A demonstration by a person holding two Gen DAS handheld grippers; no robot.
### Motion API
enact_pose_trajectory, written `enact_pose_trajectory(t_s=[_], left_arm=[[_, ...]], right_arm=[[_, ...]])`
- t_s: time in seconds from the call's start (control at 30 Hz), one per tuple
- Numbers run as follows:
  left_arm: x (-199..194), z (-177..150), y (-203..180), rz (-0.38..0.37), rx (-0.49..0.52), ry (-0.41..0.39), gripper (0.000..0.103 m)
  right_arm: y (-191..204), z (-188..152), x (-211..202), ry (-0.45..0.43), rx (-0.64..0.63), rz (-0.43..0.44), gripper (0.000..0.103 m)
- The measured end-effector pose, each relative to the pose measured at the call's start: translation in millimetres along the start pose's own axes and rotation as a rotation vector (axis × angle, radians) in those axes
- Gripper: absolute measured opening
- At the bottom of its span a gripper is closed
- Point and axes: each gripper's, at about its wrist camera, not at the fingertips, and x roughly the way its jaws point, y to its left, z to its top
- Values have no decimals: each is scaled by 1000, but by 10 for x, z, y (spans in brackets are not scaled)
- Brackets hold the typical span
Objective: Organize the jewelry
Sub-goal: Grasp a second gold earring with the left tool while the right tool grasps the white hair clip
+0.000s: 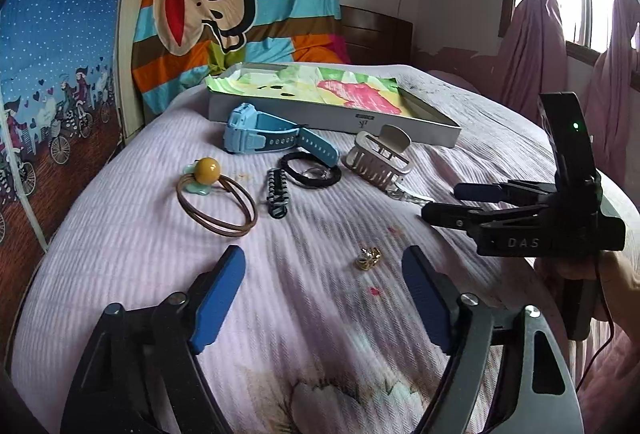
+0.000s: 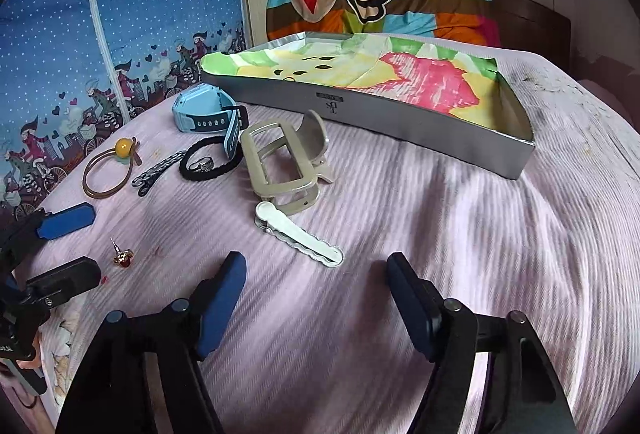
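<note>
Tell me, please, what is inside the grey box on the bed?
Inside the box only a colourful paper lining shows; no jewelry lies on it. The near wall hides the strip of floor just behind it, and the paper covers the bottom.

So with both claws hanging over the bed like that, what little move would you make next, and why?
Probably lower the left gripper onto the small gold earring, which lies just ahead between its open fingers, with nothing held. The right gripper is open and empty too, with the white hair clip just ahead. The box behind holds no jewelry yet, so a first pickup seems due.
</note>
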Motion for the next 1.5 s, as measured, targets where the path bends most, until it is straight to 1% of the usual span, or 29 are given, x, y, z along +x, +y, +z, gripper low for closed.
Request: enact_pose_trajectory(t_s=[0.03, 0.07, 0.1, 0.13, 0.23, 0.3, 0.33, 0.4, 0.47, 0.5, 0.57, 0.63, 0.67, 0.7, 0.77, 0.83, 0.9, 1.03, 1.27, 1.4, 1.5], left_arm=[[30, -2, -10, -8, 9, 9, 63], [60, -6, -16, -19, 16, 19, 56], [91, -13, -26, -28, 22, 28, 51], [115, -15, -36, -33, 29, 33, 49], [175, -11, -61, -56, 37, 48, 40], [222, 4, -57, -61, 29, 66, 30], [248, 16, -51, -59, 24, 75, 28], [302, 34, -31, -52, 9, 91, 20], [342, 32, -3, -52, -12, 98, 14], [344, 20, 16, -55, -22, 98, 12], [346, 5, 58, -62, -43, 93, 11], [340, 1, 83, -69, -55, 91, 11], [337, 0, 88, -68, -55, 90, 11], [331, 2, 83, -64, -52, 90, 11], [330, 3, 73, -58, -48, 89, 11], [336, 7, 71, -53, -50, 89, 11], [358, 13, 62, -45, -50, 91, 11], [359, 19, 53, -40, -52, 90, 10], [303, 69, 42, -23, -68, 75, 10], [232, 135, 29, -14, -67, 48, 10], [165, 215, 23, -8, -72, 20, 10]], right_arm=[[8, 10, 13, 0, -6, 3, 67], [14, 23, 23, -1, -10, 8, 65], [12, 35, 36, -2, -11, 11, 64], [4, 46, 49, -2, -10, 14, 64], [-27, 83, 101, 3, -11, 24, 61], [-36, 107, 145, 10, -13, 35, 59], [-44, 117, 164, 12, -13, 43, 59], [-56, 126, 197, 20, -9, 64, 55], [-55, 122, 218, 29, -4, 80, 51], [-51, 121, 219, 31, -4, 85, 48], [-29, 117, 215, 33, -10, 100, 41], [1, 110, 213, 36, -18, 98, 41], [16, 108, 214, 38, -22, 98, 39], [34, 104, 213, 39, -24, 103, 32], [45, 95, 207, 44, -21, 119, 26], [64, 85, 195, 45, -23, 120, 23], [96, 74, 189, 46, -27, 121, 18], [120, 54, 168, 47, -12, 127, 13], [97, 7, 61, 12, 49, 151, 13], [128, 5, -46, -16, 63, 184, 13], [180, 27, -140, -49, 59, 193, 13]])
